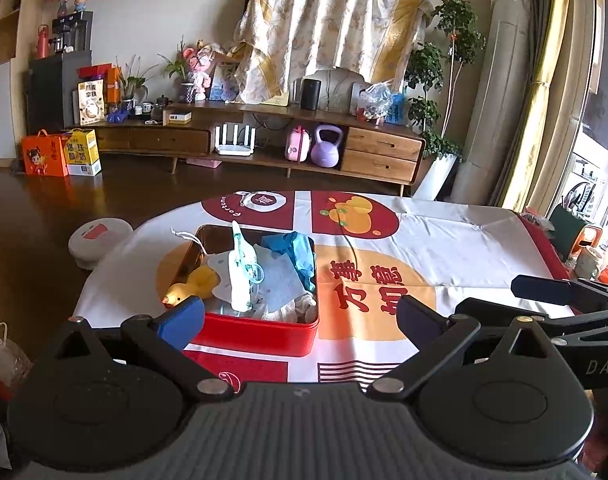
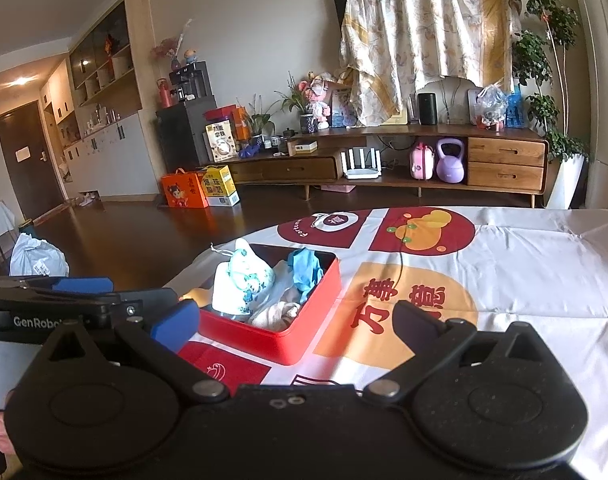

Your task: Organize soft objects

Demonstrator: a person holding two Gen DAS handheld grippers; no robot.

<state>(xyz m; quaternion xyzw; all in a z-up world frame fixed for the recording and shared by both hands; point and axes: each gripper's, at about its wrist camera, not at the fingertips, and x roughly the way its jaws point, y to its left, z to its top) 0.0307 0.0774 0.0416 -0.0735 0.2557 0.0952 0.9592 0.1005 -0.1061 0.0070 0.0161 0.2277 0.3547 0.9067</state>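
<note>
— What's in the red tin (image 1: pixel 264 334)?
— Soft, crumpled stuff: a white printed pouch (image 1: pixel 242 276), a blue cloth (image 1: pixel 298 254), cream fabric and a smooth yellow duck (image 1: pixel 192 286). The tin is a glossy rounded rectangle on a creased printed tablecloth (image 1: pixel 443 240).
— And the tongs?
— The left gripper (image 1: pixel 300 314) and the right gripper (image 2: pixel 298 318) are both spread wide and empty. The tin lies just ahead, towards each one's blue finger

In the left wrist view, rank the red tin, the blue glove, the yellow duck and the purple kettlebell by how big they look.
1. red tin
2. blue glove
3. yellow duck and purple kettlebell look about alike; the kettlebell stands far across the room, so its true size is probably larger.
</note>
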